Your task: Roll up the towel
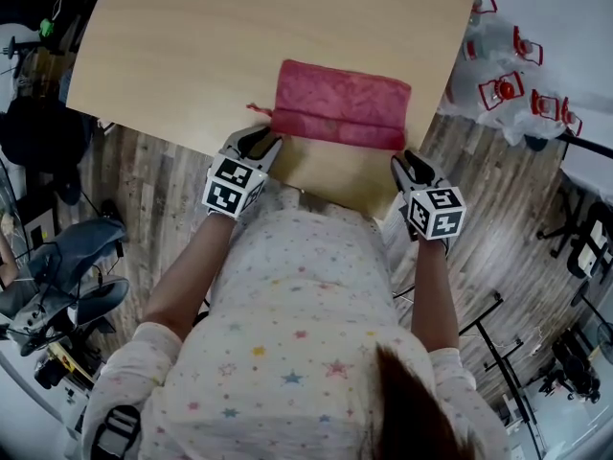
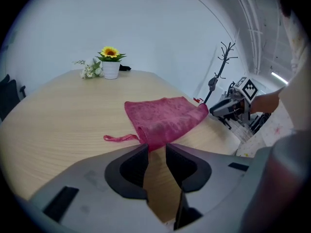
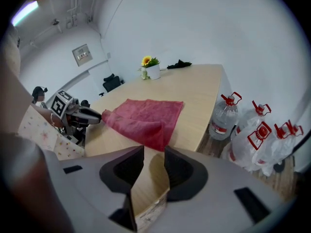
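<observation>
Since the red towel lies limp near the table's close edge, light, soft and apt to slump, I judge its folded-over near corners the best hold. My left gripper and right gripper stand narrowly parted, empty, just short of them.

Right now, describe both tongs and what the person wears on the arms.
The left tongs and right tongs look alike: a grey shell with two black, curved pads. Each carries a white cube printed with black square markers. No cables show. The sleeves are pale with small coloured stars and leave the forearms bare.
</observation>
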Motion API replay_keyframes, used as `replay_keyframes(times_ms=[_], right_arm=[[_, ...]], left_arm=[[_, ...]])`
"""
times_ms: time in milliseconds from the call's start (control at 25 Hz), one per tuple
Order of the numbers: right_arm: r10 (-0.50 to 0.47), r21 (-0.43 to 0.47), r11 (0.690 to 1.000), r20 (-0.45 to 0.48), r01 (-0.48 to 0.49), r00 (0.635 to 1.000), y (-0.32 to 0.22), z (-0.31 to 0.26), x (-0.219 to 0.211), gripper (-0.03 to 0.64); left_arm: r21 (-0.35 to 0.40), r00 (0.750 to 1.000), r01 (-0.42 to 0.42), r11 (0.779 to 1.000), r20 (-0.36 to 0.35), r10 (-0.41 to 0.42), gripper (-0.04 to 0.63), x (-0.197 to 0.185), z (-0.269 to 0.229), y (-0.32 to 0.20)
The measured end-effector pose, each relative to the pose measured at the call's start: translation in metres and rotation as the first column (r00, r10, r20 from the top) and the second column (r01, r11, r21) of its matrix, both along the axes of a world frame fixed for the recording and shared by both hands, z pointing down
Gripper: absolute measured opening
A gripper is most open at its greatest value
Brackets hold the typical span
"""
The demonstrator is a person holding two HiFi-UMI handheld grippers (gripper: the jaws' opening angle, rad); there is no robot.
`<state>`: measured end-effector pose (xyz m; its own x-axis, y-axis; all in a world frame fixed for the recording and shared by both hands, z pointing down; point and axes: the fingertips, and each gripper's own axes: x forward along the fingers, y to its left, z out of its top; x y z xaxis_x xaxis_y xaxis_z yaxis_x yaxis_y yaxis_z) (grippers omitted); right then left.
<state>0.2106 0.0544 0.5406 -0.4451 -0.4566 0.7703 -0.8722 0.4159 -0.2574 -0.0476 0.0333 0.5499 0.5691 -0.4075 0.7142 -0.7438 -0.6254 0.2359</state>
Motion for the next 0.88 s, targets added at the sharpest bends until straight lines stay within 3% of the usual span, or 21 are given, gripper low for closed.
replay_keyframes(times_ms=[120,240,360,640,880], right_arm=[[-0.013,0.010,1.000,-0.040,0.013,0.999,-0.007,0.006,-0.005,0.127],[-0.020,0.011,1.000,-0.044,0.021,0.999,-0.013,0.008,-0.011,0.072],[-0.022,0.008,1.000,-0.033,0.022,0.999,-0.013,0.004,-0.012,0.014],[-0.005,-0.060,0.998,0.043,0.008,0.999,0.009,-0.006,-0.003,0.008],[0.000,-0.088,0.996,0.078,0.007,0.997,0.009,-0.009,-0.004,0.008]], left_arm=[[0.042,0.998,-0.030,0.999,0.061,0.028,0.095,0.005,0.005,-0.010],[0.068,0.996,-0.043,0.997,0.085,0.037,0.066,0.006,0.003,-0.018],[0.066,0.997,-0.049,0.997,0.058,0.046,0.028,0.006,-0.004,-0.017],[0.001,0.998,-0.037,0.999,-0.050,0.037,0.023,-0.003,-0.023,0.005],[-0.053,0.996,-0.022,0.998,-0.084,0.017,0.023,-0.007,-0.023,0.011]])
